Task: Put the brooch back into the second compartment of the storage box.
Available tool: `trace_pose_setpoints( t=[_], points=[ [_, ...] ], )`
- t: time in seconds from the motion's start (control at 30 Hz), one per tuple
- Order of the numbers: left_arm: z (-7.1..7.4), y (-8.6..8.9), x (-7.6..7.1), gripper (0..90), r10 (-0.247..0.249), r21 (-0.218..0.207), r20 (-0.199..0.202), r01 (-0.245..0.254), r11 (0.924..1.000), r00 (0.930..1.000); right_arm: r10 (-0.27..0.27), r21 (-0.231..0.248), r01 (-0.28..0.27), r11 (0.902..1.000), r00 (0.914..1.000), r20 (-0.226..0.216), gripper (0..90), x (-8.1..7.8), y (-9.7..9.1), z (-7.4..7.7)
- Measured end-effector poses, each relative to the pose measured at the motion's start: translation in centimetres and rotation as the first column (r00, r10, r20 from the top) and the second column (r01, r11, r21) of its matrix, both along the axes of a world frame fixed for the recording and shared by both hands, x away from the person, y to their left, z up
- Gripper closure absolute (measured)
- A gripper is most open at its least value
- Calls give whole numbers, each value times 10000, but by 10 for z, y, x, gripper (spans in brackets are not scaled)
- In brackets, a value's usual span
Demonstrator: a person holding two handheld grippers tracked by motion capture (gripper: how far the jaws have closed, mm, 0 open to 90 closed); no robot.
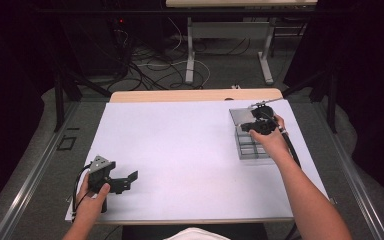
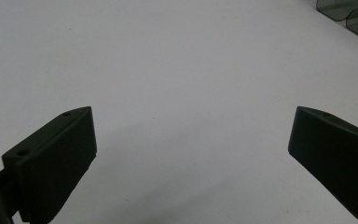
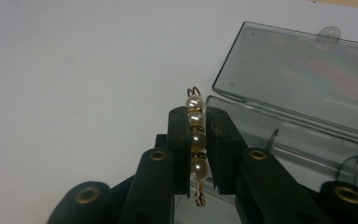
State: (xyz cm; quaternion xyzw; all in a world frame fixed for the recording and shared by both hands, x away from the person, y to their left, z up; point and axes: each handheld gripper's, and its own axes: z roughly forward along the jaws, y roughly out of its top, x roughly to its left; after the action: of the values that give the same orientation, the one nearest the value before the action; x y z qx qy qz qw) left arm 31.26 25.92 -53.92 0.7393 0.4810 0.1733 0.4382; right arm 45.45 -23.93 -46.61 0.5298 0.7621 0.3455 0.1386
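The left gripper (image 1: pixel 130 179) rests on the white table sheet (image 1: pixel 180 150), jaws wide apart. The right gripper (image 3: pixel 197 140) clamps a short string of cream pearl beads (image 3: pixel 196 144), lengthwise along its jaws, above the smoky clear plastic compartment box (image 3: pixel 298 79).

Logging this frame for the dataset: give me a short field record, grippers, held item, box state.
left gripper: open, nothing between the jaws, low over the white table
right gripper: shut on pearl bead strand
bead strand: pearls with dark spacers, wire loops at both ends
box: clear grey, compartmented
lid: open, hinged back
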Motion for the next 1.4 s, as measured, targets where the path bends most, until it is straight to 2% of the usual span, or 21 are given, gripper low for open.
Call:
trace_pose_setpoints(
  t=[0.3, 0.37, 0.4, 0.63, 1.4],
  points=[
    [0, -1, 0, 11, 13, 13, -2, -13, 10000, 10000, -393, -109, 393, 9992, 9992, 15, 810, 0, -22, 4],
    [-1, -1, 0, 11, 46, -69, -19, -46, 10000, 10000, -401, -128, 401, 9991, 9992, 8, 810, 0, -25, 4],
    [-1, -1, 1, 11, 6, 42, -18, -6, 10000, 10000, -445, -116, 444, 9989, 9990, -12, 810, 0, -26, 4],
    [-1, -1, 1, 11, 28, 29, -37, -28, 10000, 10000, -585, -315, 583, 9978, 9983, -53, 810, 2, -38, 4],
    [-1, -1, 1, 11, 13, 47, -50, -12, 10000, 10000, -483, -1074, 426, 9933, 9975, -515, 810, 10, -48, -11]
  ],
)
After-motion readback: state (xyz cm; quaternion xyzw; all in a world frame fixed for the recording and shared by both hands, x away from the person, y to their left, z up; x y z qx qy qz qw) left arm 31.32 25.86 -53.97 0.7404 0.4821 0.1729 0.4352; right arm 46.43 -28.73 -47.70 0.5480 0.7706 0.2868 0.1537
